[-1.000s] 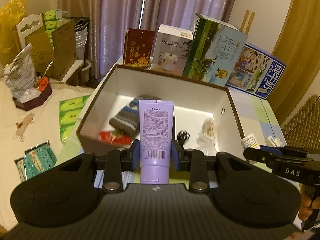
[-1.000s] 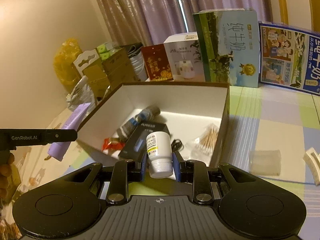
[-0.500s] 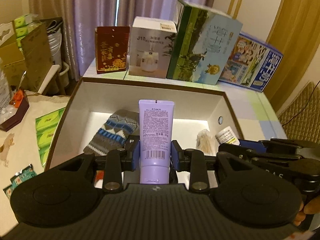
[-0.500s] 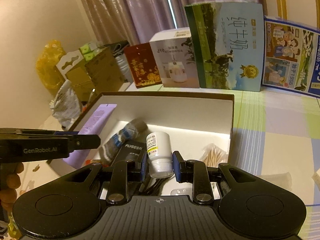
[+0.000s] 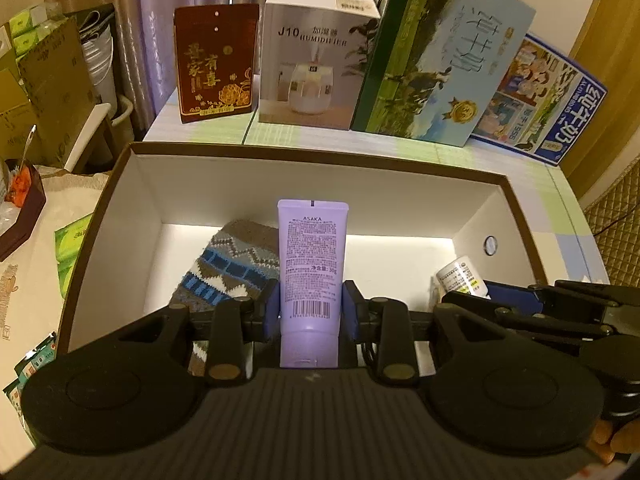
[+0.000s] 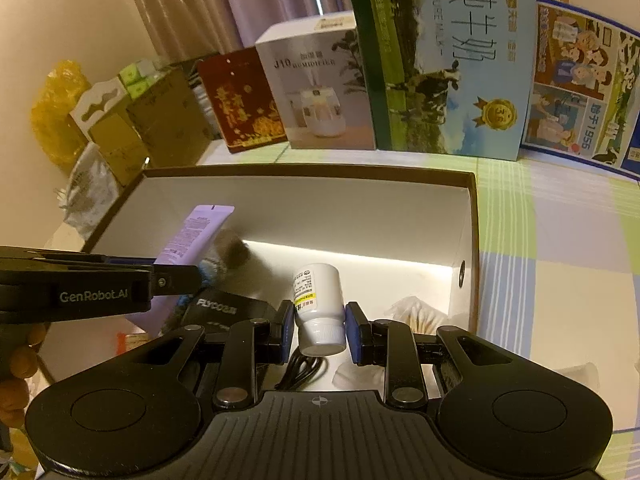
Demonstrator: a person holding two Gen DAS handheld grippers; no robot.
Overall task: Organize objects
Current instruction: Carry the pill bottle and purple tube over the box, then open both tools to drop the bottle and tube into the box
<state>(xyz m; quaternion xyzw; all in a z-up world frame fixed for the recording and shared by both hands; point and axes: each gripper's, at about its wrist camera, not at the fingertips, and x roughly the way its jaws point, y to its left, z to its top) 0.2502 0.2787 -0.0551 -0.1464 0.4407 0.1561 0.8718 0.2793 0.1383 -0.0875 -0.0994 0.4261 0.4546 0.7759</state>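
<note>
Carrying both loads over the open box (image 5: 304,156), you are mid-delivery: your left tool (image 5: 311,312) clamps the purple tube (image 5: 312,264), your right tool (image 6: 318,330) clamps the white bottle (image 6: 318,300). A sock (image 5: 228,268), a black case (image 6: 220,312), a cable (image 6: 304,368) and cotton swabs (image 6: 416,316) already lie inside. Releasing both remains; a clear packet (image 6: 576,372) waits on the surface at four o'clock.
</note>
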